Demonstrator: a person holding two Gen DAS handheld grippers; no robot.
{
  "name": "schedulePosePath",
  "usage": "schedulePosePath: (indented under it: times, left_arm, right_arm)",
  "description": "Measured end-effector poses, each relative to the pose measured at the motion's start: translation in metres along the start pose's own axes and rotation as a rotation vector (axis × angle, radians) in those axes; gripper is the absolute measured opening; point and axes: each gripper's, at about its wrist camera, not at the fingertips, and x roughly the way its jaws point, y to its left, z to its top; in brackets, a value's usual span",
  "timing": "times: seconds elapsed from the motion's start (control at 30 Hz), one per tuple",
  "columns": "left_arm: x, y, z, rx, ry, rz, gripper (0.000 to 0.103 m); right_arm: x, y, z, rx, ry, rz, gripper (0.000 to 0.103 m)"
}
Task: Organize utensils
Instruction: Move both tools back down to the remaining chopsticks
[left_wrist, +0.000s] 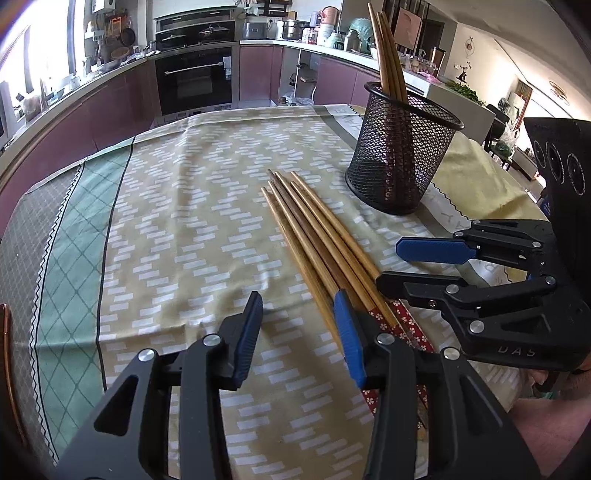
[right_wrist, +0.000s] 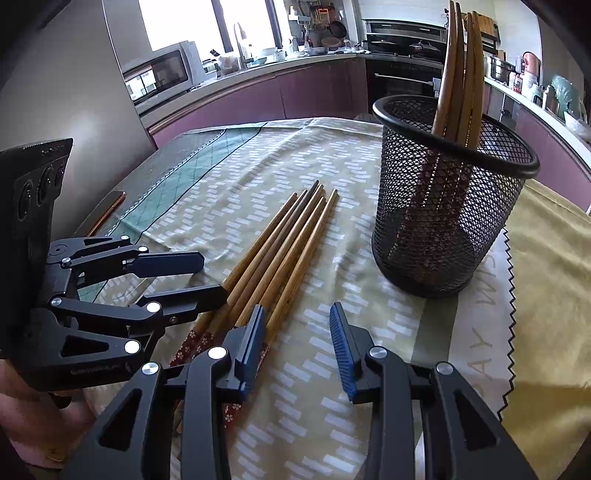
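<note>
Several wooden chopsticks (left_wrist: 317, 236) with red flowered ends lie side by side on the patterned tablecloth; they also show in the right wrist view (right_wrist: 280, 243). A black mesh cup (left_wrist: 400, 155) stands upright beyond them and holds several more chopsticks (left_wrist: 388, 55); it shows in the right wrist view (right_wrist: 450, 199) too. My left gripper (left_wrist: 299, 306) is open and empty, its right finger over the near ends of the loose chopsticks. My right gripper (right_wrist: 297, 319) is open and empty, its left finger over the same ends. Each gripper shows in the other's view, left (right_wrist: 207, 275) and right (left_wrist: 388, 264).
The tablecloth (left_wrist: 192, 229) covers the table, with a yellow cloth (right_wrist: 546, 280) at the right. A phone-like flat object (right_wrist: 110, 210) lies at the table's left edge. Kitchen counters and an oven (left_wrist: 195, 81) stand behind the table.
</note>
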Motion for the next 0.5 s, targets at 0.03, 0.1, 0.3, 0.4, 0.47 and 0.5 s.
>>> schedulePosePath:
  times: [0.03,0.1,0.3,0.4,0.47,0.5]
  left_arm:
    - [0.0004,-0.0004,0.0002,0.002,0.0,0.004,0.04]
    - [0.0011,-0.0002,0.0,0.005,0.003,0.008,0.038]
    - [0.0036,0.0014,0.001,0.005,0.011,0.021,0.034]
    - [0.0052,0.0013,0.0027,0.007,0.012,0.027,0.034]
    - [0.006,0.0007,0.0033,0.01,0.012,0.032,0.033]
    - [0.0067,0.0002,0.004,0.009,0.012,0.036,0.033]
  right_arm:
    - [0.0001,-0.0001,-0.0001,-0.001,0.001,-0.003,0.033]
    - [0.0015,0.0011,-0.0001,-0.007,0.006,-0.015,0.032]
    - [0.0039,0.0037,0.0019,-0.014,0.01,-0.035,0.032]
    - [0.0065,0.0044,0.0044,-0.014,0.009,-0.04,0.032]
    - [0.0085,0.0042,0.0068,-0.015,0.008,-0.044,0.031]
    - [0.0096,0.0041,0.0079,-0.016,0.008,-0.047,0.03]
